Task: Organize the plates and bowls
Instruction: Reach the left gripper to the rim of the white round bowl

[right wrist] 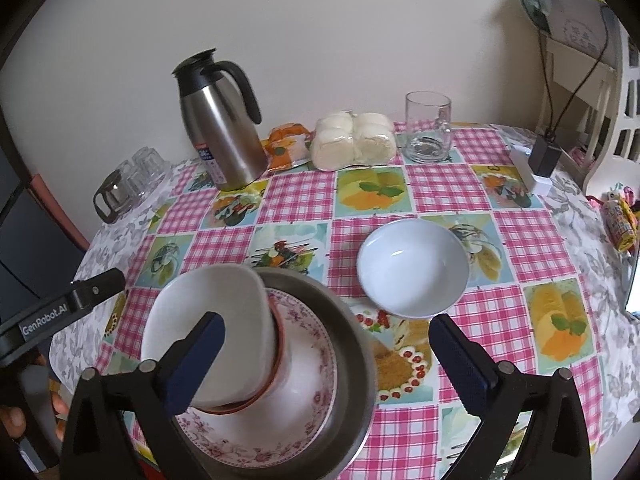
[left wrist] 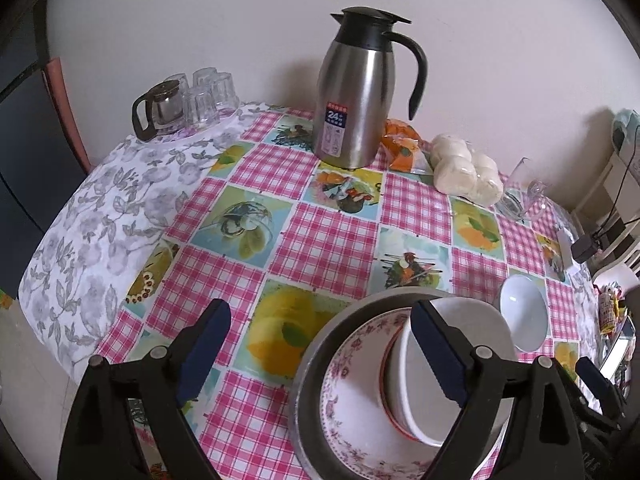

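A stack of dishes sits at the near edge of the table (right wrist: 440, 184): a metal pan (right wrist: 352, 344) holds a floral plate (right wrist: 312, 392), and on that plate stands a red-rimmed bowl (right wrist: 280, 356) with a white square bowl (right wrist: 208, 320) tilted on top of it. In the left wrist view the same stack shows as pan (left wrist: 316, 360), plate (left wrist: 352, 384) and square bowl (left wrist: 472, 320). A round white bowl (right wrist: 412, 268) rests alone on the cloth just right of the pan, apart from it; the left camera shows it too (left wrist: 524, 312).

The left gripper (left wrist: 320, 354) hangs over the stack's left side, fingers spread wide and holding nothing; its right finger (left wrist: 436, 352) lies in front of the bowls. The right gripper (right wrist: 326, 360) is above the pan, fingers likewise spread apart and empty, with the left finger (right wrist: 196, 360) in front of the square bowl.

Farther back stand a steel flask (right wrist: 220, 128), a bag of buns (right wrist: 352, 144), an orange packet (right wrist: 286, 146), a glass mug (right wrist: 428, 128), and upturned glasses (left wrist: 208, 96) beside a small teapot (left wrist: 160, 108)
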A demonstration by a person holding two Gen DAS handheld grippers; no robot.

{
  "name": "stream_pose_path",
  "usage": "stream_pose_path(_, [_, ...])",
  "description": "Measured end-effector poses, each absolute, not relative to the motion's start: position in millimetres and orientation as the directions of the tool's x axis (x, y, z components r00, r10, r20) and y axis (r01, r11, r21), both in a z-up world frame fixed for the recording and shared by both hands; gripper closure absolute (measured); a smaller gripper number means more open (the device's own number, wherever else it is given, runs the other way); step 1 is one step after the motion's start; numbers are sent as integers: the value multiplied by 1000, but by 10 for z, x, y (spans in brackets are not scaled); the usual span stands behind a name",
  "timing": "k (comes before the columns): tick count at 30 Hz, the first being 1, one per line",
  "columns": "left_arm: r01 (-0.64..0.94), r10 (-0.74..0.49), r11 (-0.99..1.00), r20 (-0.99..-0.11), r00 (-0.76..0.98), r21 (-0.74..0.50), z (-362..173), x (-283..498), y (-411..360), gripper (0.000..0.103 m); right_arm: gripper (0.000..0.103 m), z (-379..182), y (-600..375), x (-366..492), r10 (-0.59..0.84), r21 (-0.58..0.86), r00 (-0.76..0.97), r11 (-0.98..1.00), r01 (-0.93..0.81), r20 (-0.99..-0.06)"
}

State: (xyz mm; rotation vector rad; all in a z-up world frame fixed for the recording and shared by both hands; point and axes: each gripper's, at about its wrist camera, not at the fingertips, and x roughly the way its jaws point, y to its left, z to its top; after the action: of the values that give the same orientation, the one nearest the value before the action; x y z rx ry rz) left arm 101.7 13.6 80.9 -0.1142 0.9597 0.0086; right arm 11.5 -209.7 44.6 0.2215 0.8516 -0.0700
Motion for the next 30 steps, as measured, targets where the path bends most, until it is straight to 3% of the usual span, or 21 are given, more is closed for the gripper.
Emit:
stream_pose_path(13, [15, -135, 988, -802, 581, -156, 866, 1013, -311, 11, 0, 425, -2706, 103, -28, 200, 655, 941, 272, -755])
stream_pose_path(21, [72, -129, 992, -801, 585, -107, 870, 1043, -619, 11, 0, 305, -3023, 177, -47, 217, 631, 917, 335, -774])
stream_pose_path(30, [153, -166, 983, -855, 491, -103, 848, 1251, -1050, 11, 0, 58, -3299, 308, -63, 218, 589, 893, 394, -806])
